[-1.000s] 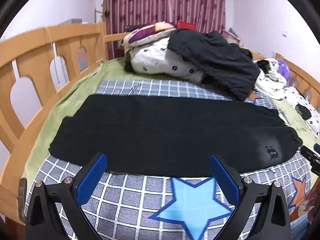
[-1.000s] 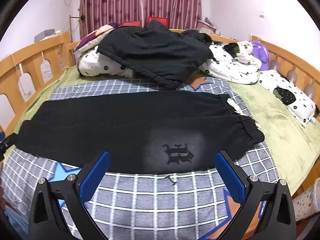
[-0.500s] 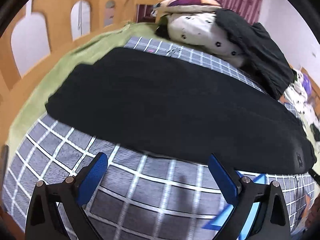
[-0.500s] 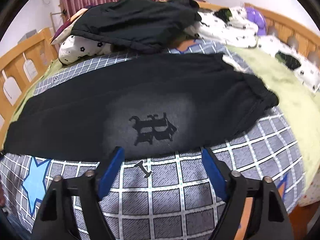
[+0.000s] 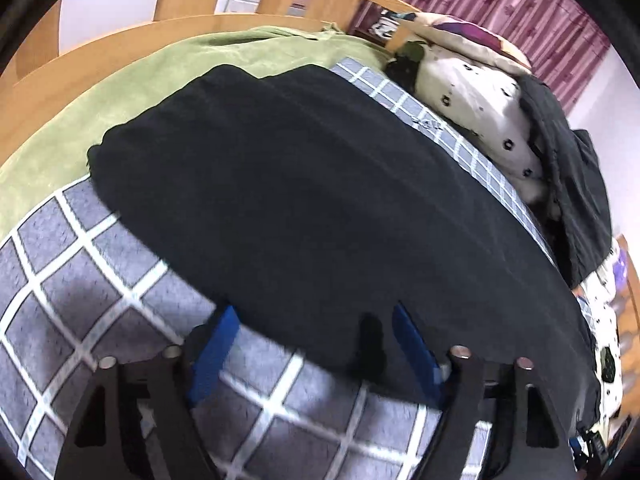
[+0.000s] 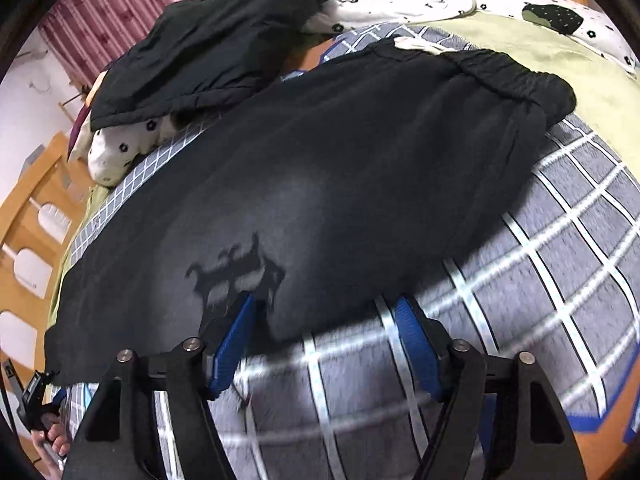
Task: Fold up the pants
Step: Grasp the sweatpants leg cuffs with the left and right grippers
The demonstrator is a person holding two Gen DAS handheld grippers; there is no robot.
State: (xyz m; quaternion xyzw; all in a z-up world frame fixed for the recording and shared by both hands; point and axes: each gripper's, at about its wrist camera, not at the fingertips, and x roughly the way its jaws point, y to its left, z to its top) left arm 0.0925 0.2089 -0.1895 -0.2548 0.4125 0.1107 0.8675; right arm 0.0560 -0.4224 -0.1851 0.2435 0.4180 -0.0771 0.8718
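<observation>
Your left gripper (image 5: 314, 346) and right gripper (image 6: 326, 340) both stood partly open, holding nothing, fingers at the near edge of the black pants (image 6: 360, 160). The pants lay flat across the checked blanket (image 6: 560, 260) on the bed.

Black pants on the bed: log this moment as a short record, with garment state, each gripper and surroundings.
garment: black pants laid flat, full length, on the checked blanket; not yet folded
print: dark gothic emblem on a faded patch
waistband: elastic waistband toward the green sheet
left gripper: open, at the near hem edge
right gripper: open, straddling the near edge by the emblem
background: dark jacket on floral bedding
</observation>
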